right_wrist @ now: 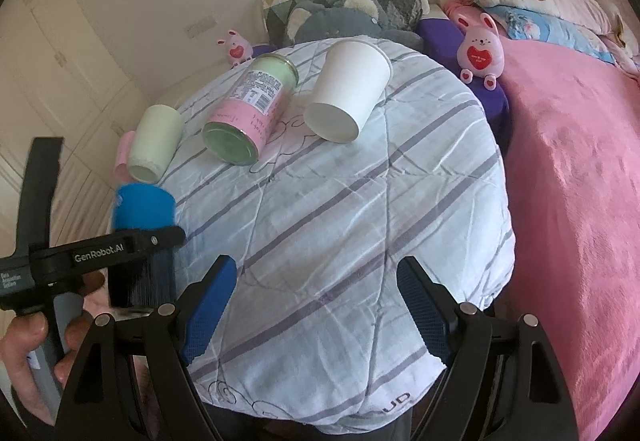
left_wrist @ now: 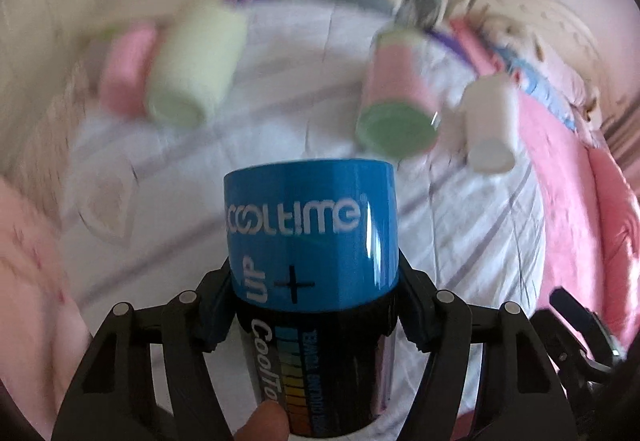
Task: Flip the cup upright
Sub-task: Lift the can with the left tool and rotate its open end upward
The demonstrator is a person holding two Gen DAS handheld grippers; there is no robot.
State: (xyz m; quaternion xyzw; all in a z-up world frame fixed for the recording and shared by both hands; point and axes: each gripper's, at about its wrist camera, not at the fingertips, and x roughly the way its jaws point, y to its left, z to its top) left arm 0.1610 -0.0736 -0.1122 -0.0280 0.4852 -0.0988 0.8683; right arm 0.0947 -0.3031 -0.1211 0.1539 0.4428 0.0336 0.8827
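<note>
My left gripper [left_wrist: 314,305] is shut on a blue and black "Cooltime" cup [left_wrist: 312,241]. It holds the cup above the striped cloth with the blue end pointing away and its print upside down. In the right wrist view the same cup [right_wrist: 142,209] hangs at the table's left edge in the left gripper [right_wrist: 120,253]. My right gripper [right_wrist: 316,305] is open and empty above the near part of the table. The left wrist view is blurred by motion.
On the round table with a striped cloth [right_wrist: 340,201] several cups lie on their sides: a white paper cup [right_wrist: 348,93], a pink-labelled glass jar [right_wrist: 248,113], a pale green cup [right_wrist: 154,143] and a pink cup [right_wrist: 122,157]. A pink bed [right_wrist: 568,181] borders the right.
</note>
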